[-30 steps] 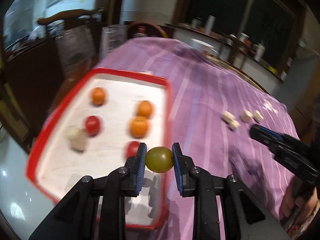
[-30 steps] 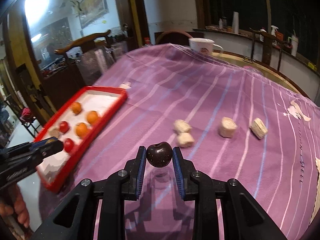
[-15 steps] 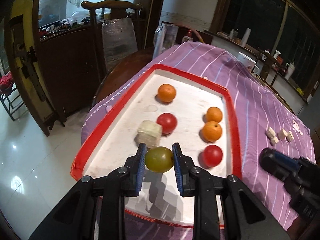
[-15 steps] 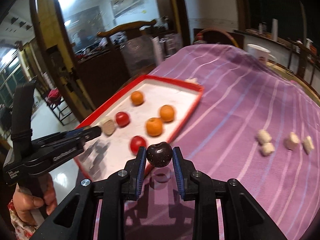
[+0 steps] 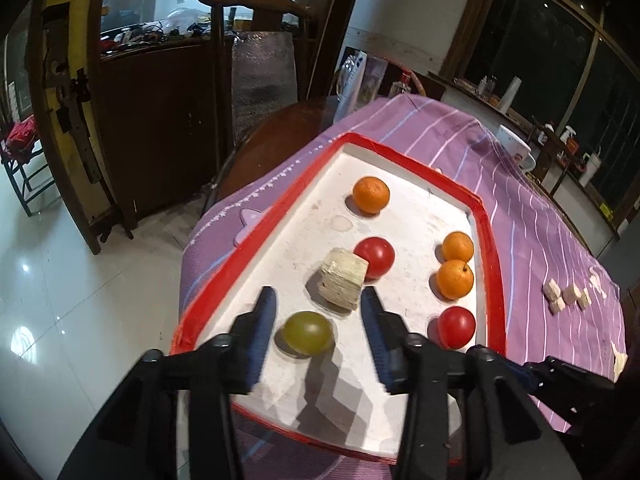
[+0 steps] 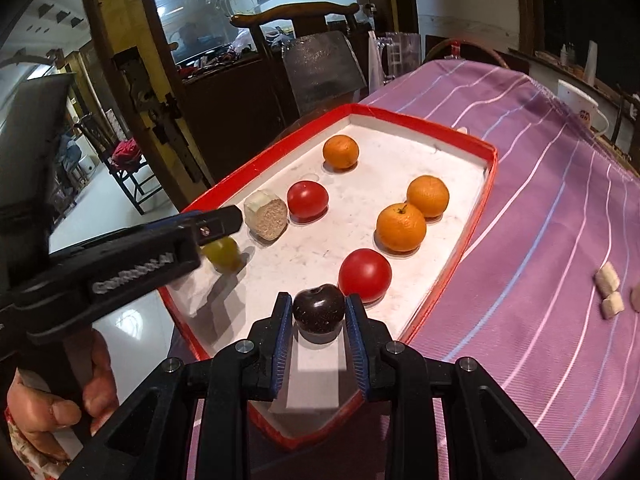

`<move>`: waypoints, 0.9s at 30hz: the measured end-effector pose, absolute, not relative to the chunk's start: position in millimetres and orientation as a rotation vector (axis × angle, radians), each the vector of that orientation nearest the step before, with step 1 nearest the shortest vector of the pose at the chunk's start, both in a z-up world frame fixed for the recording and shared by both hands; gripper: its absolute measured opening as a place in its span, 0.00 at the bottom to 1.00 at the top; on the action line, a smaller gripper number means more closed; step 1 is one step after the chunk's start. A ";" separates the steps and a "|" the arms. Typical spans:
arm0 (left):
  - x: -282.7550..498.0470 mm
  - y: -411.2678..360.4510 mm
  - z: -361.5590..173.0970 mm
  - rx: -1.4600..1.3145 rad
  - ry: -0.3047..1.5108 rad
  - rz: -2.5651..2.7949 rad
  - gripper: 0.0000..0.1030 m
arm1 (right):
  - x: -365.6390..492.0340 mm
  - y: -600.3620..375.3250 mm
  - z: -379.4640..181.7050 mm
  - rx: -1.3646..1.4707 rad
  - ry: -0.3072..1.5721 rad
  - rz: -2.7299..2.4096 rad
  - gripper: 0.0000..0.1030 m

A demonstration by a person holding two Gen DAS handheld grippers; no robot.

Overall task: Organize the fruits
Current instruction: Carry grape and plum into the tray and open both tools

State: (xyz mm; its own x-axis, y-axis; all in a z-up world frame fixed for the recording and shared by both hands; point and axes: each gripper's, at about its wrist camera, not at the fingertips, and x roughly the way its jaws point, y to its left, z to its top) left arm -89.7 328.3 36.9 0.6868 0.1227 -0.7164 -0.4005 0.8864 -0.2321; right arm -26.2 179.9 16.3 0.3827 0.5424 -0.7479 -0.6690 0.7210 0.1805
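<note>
Fruits: green grape (image 5: pixel 307 332) lies on tray (image 5: pixel 490 240), between my left tongs (image 5: pixel 318 312), which are spread apart. Right tongs (image 6: pixel 319 314) are clamped on dark cherry (image 6: pixel 319 308) over the tray's near end. Lower it beside red tomato (image 6: pixel 365 275) before releasing, or it may roll.

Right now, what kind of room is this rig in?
Most likely a home dining room: a table under a striped purple tablecloth, a carved wooden chair drawn up to it, and a dark wooden cabinet cluttered on top. A white mug stands on the table, and dark windows suggest night.
</note>
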 end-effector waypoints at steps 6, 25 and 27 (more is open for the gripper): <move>-90.2 331.5 39.8 -0.413 0.751 0.307 0.54 | -25.8 179.0 13.6 -0.148 0.905 0.780 0.30; -99.7 302.8 61.5 -0.367 0.712 0.271 0.54 | -30.4 36.3 30.8 0.363 1.180 0.729 0.31; -102.0 298.6 65.1 -0.362 0.706 0.259 0.54 | -29.6 15.6 33.3 0.391 1.177 0.692 0.31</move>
State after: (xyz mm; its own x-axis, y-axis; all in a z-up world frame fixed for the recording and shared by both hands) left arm -102.0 298.6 65.1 0.7333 0.1093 -0.6710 -0.3505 0.9065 -0.2355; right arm -29.6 15.6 33.3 0.2148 0.6757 -0.7052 -0.2881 0.7338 0.6153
